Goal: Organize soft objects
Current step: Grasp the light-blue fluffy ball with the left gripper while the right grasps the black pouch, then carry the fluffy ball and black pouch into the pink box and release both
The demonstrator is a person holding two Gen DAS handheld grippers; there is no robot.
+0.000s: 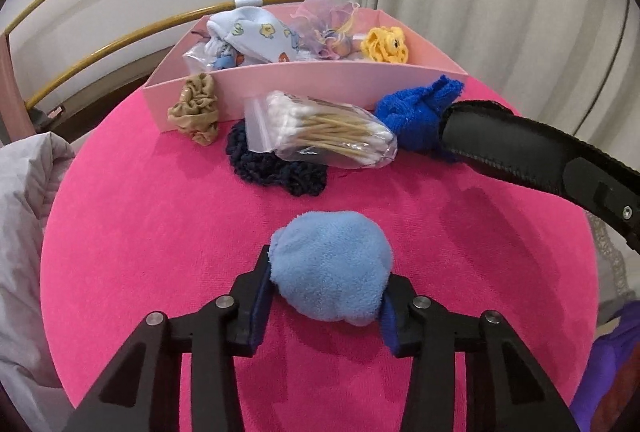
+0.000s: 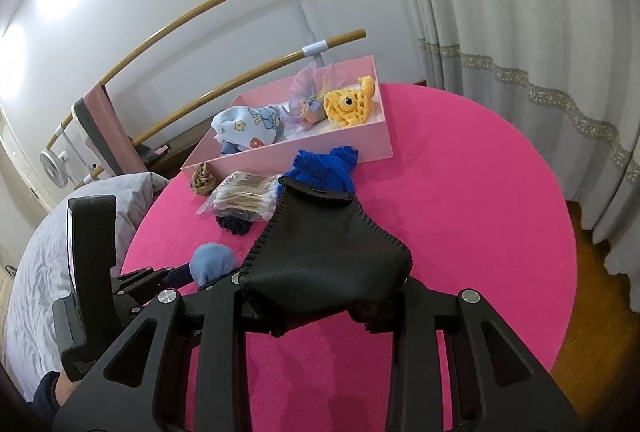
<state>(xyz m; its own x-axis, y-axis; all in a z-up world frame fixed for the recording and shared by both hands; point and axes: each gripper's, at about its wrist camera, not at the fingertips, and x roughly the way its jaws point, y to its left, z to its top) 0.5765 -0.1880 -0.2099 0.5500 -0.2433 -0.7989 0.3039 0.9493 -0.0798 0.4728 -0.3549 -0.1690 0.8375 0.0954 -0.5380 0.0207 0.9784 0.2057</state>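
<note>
On the round pink table [image 1: 160, 232] the left gripper [image 1: 326, 296] has its two fingers clamped on a light blue plush ball [image 1: 332, 268], which rests on the cloth near the front edge. The right gripper [image 2: 320, 296] is closed on a black leather pouch [image 2: 320, 244], its tip just beside a royal blue cloth bundle [image 1: 416, 112]. Further back lie a bag of cotton swabs [image 1: 320, 132] on a dark knitted piece [image 1: 276, 168], a tan scrunchie [image 1: 196, 108], and the pink box [image 1: 280, 84] holding a printed baby cloth [image 1: 256, 36] and a yellow crochet toy [image 1: 384, 44].
</note>
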